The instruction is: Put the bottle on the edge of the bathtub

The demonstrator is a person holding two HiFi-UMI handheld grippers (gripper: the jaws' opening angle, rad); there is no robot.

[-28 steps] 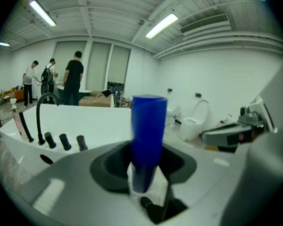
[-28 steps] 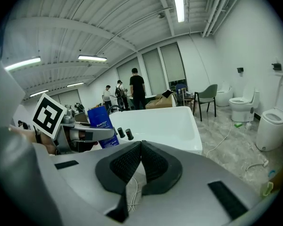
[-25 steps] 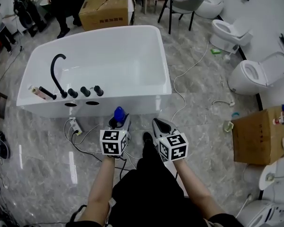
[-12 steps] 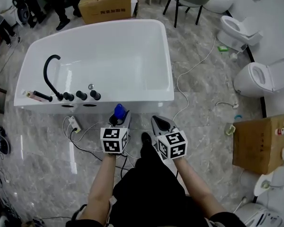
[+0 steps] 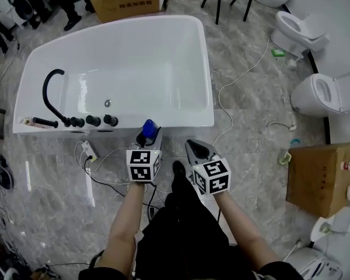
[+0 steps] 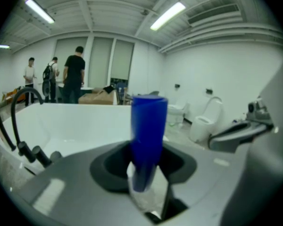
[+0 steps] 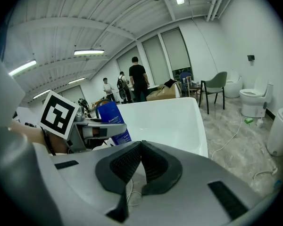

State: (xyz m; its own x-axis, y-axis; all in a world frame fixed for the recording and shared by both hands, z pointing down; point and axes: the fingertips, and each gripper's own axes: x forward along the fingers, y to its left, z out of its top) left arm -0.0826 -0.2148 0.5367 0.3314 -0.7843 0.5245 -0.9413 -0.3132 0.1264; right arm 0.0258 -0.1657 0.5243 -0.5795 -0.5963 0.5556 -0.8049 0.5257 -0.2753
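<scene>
L gripper (image 5: 150, 139) clamped on blue bottle (image 5: 147, 126), held upright, prob so it lands standing. Bottle in air, just short of bathtub near rim (image 5: 163, 120), rt of black taps (image 5: 93, 121). R gripper (image 5: 193, 150) jaws together, empty, idle alongside.

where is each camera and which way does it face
Head view: on the person's head, looking steeply down at the bathtub; shows forearms, left hand-held gripper, right hand-held gripper.
Left gripper view: on that hand-held gripper, looking along its jaws, shut on the bottle, toward the bathtub.
Right gripper view: on that hand-held gripper, looking along its shut, empty jaws at the bathtub; left hand-held gripper shows.
Shared: gripper views both show bottle, bathtub.
</scene>
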